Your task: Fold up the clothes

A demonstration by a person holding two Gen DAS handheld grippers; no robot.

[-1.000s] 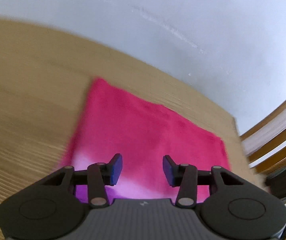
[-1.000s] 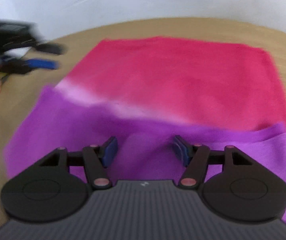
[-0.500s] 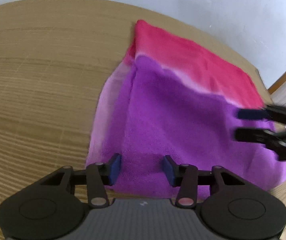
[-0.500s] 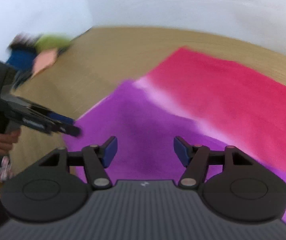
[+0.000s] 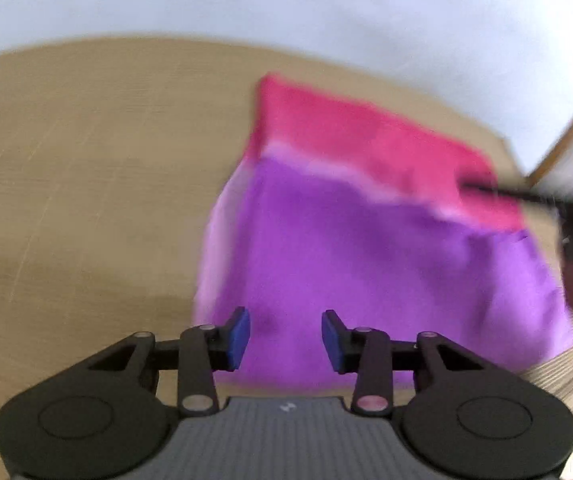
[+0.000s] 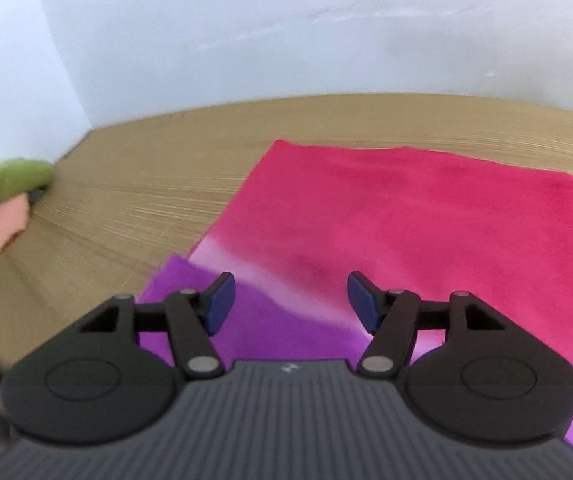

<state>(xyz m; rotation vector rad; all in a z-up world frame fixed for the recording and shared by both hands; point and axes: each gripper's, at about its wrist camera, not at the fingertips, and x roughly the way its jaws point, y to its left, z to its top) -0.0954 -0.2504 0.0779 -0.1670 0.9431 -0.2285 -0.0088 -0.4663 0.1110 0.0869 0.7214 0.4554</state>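
While both tools tilt down at the tabletop, the left gripper (image 5: 285, 334) hangs over the near purple edge of the folded cloth (image 5: 366, 264), jaws part-way apart and opening, blue pads (image 5: 239, 336) clear of the fabric, nothing gripped. Right gripper (image 6: 290, 302) hangs over the pink-to-purple band of the cloth (image 6: 426, 216), jaws wide, empty. Cloth lies flat on the wooden table (image 6: 146, 200), pink half toward 12 o'clock, purple toward 6. White wall (image 6: 286, 32) behind. Blurred heap of clothes (image 6: 14, 184) at 9 o'clock in the right view. Left view is motion-blurred; dark shape at 3 o'clock, can't tell what.
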